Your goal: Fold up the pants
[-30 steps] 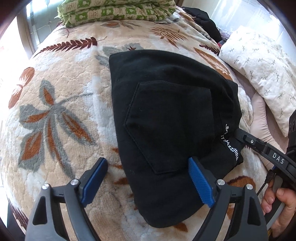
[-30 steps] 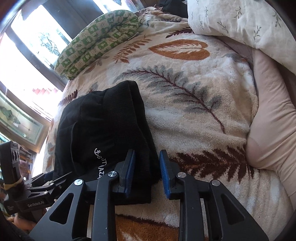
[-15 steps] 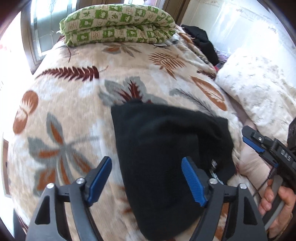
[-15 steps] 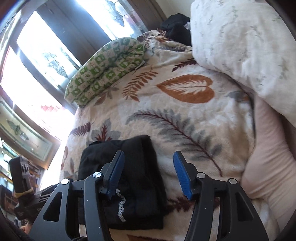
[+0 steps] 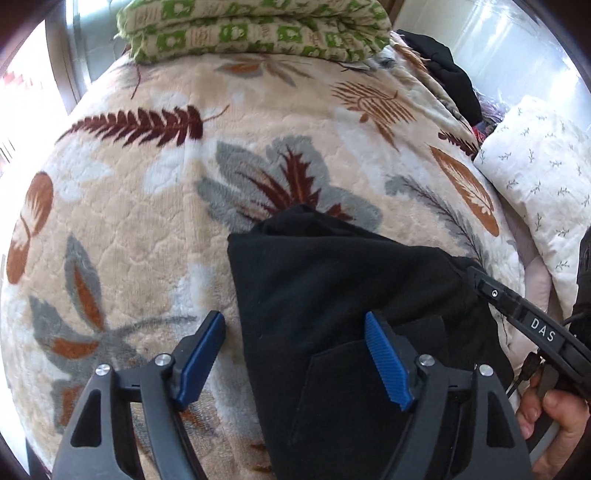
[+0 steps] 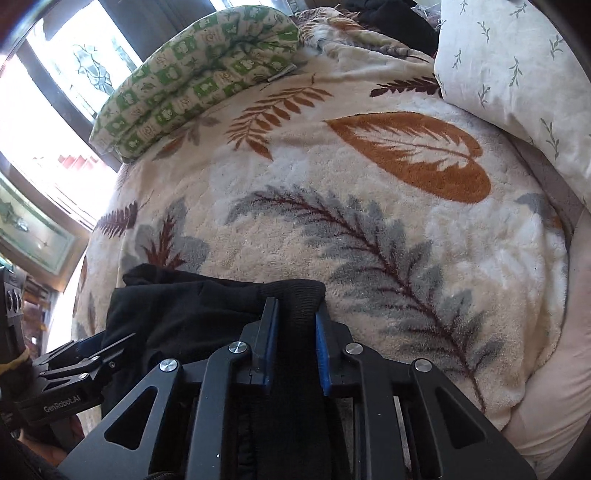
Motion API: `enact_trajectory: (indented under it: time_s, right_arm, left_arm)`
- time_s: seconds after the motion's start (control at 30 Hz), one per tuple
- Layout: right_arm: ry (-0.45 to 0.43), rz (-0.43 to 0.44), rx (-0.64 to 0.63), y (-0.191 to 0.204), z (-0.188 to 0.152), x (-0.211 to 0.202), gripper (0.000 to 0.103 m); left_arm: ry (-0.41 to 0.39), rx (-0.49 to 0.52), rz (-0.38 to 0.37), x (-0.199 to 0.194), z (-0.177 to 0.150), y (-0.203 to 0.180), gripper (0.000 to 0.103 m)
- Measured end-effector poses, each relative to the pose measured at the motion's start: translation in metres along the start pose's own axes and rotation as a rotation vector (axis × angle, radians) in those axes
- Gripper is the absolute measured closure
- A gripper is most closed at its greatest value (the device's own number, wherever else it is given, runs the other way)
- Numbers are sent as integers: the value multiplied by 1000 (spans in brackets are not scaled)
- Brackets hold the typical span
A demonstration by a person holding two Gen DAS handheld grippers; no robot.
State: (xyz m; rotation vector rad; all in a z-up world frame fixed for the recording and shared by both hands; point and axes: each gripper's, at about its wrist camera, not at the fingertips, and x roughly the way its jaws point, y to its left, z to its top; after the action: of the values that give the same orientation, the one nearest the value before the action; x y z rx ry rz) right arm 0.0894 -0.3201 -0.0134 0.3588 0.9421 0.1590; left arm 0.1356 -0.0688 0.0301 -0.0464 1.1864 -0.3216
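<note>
The folded black pants (image 5: 332, 280) lie on a leaf-patterned blanket (image 5: 147, 221), back pocket up. My left gripper (image 5: 295, 362) hangs over their left edge with its jaws wide and opening. One blue pad is above the blanket, the other above the cloth, and neither presses. In the right wrist view my right gripper (image 6: 295, 347) is closing, and its pads pinch a ribbed band at the right edge of the pants (image 6: 184, 310). The right gripper (image 5: 517, 314) also shows at the pants' right side in the left wrist view, held by a hand (image 5: 554, 417).
A folded green-and-white quilt (image 5: 258, 29) lies at the far end of the bed. To the right rests a white sprigged pillow (image 5: 546, 192), with dark clothes (image 5: 450, 74) behind it. A window runs along the left side.
The pants now sit lower in both views. The right gripper opened wide, then closed on the ribbed edge of the pants. The left gripper stayed wide.
</note>
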Motion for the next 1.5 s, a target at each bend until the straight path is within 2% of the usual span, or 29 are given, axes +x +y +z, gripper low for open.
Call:
enact_trajectory:
  time_s: [0.07, 0.13, 0.23, 0.33, 0.4, 0.5, 0.57, 0.6, 0.63, 0.73, 0.83, 1.0, 1.13, 1.33, 1.5]
  right_arm:
    - [8, 7, 5, -3, -2, -3, 86]
    - [8, 16, 20, -9, -3, -12, 73]
    - [-34, 7, 43, -22, -17, -45, 69]
    - [-58, 35, 31, -23, -40, -69, 69]
    - [-39, 29, 3, -17, -54, -72, 69]
    - [32, -7, -58, -5, -74, -60, 71]
    - [46, -21, -67, -8, -81, -50, 71]
    - [35, -9, -65, -12, -83, -49, 67]
    - [38, -6, -55, -16, -83, -49, 61]
    - [49, 26, -12, -25, -83, -47, 61]
    - [29, 8, -50, -21, -86, -48, 59]
    - [25, 4, -56, -21, -85, -48, 57]
    - [28, -25, -67, -20, -86, -49, 53]
    - [23, -96, -98, -8, -85, -62, 52]
    - [-27, -66, -86, -3, -80, -77, 51]
  left_arm:
    - [-2, 0, -2, -4, -1, 1, 22]
    - [-17, 23, 13, -19, -4, -2, 25]
    - [-88, 69, 6, -51, -19, -8, 26]
    - [-112, 89, -34, -69, -42, -13, 26]
    - [-97, 110, -28, -68, -58, -18, 26]
    - [-25, 125, 23, -48, -80, -19, 25]
    - [-8, 67, -6, -36, -91, -8, 23]
    - [-17, 25, -37, -35, -94, 0, 22]
    - [-27, 14, -51, -36, -95, 3, 22]
    - [-28, 89, 27, -39, -94, -11, 22]
    - [-37, 127, 80, -40, -94, -19, 22]
    - [-25, 48, 33, -34, -95, -6, 16]
    - [-20, 59, 50, -36, -94, -10, 16]
    - [-18, 52, 59, -41, -88, -12, 16]
    - [-45, 71, 87, -49, -86, -20, 18]
